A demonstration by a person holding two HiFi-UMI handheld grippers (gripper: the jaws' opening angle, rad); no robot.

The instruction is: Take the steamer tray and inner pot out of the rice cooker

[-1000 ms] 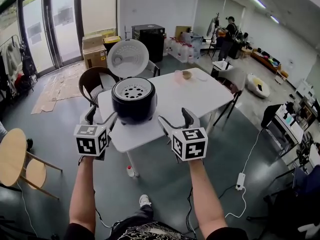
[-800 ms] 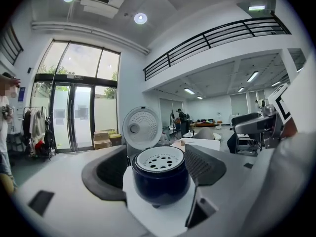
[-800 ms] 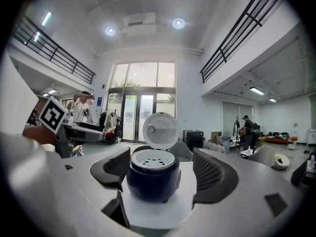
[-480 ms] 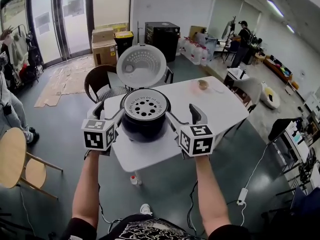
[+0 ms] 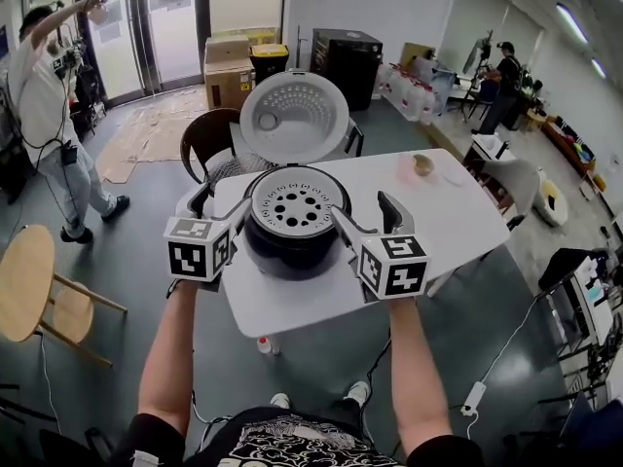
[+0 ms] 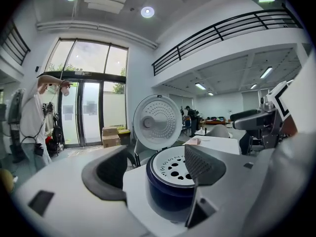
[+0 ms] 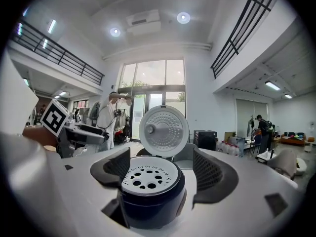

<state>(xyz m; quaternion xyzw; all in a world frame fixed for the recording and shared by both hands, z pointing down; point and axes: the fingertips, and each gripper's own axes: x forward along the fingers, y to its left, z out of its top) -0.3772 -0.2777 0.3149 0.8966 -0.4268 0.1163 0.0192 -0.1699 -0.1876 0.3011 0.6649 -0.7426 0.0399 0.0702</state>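
Stepped closer; our left gripper point(image 5: 219, 205), right gripper point(image 5: 365, 214) released beside black round rice cooker point(image 5: 292, 246); white perforated steamer tray point(image 5: 295, 200) not out yet.

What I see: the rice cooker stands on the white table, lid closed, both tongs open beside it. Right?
No. The head view shows the lid open, standing upright behind the rice cooker. The rest holds: it stands on the white table, with the left tongs and right tongs open beside it.
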